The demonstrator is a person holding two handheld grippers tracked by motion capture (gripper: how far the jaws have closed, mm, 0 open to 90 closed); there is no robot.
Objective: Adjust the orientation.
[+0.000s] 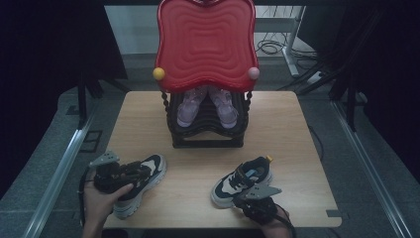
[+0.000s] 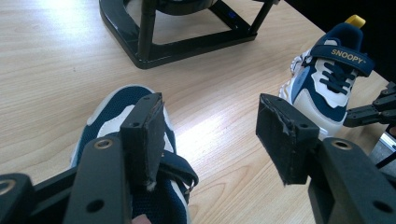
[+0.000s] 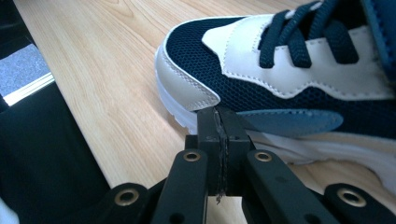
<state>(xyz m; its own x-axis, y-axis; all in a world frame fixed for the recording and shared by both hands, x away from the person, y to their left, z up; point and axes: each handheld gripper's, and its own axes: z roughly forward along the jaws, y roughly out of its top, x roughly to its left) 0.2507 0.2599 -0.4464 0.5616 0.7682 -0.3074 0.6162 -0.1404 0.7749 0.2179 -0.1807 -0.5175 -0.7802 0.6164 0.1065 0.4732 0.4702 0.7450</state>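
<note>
Left gripper (image 2: 210, 140): jaws spread wide over the left shoe (image 1: 140, 184), near-left on the table (image 1: 198, 163).
Right gripper (image 3: 218, 123): jaws pressed together, nothing between them, tips at the sole of the right shoe (image 3: 299, 79) (near-right).
Left gripper view: "SNOOPY" strap lettering, unreadable from above.
High view: purple shoes (image 1: 205, 106) in the far black rack (image 1: 208, 134).

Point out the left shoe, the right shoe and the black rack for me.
left shoe (image 1: 148, 171): high view, on its navy and white toe end.
right shoe (image 2: 322, 88): left gripper view, on its white side panel.
black rack (image 1: 205, 141): high view, on its front lower rail.
</note>
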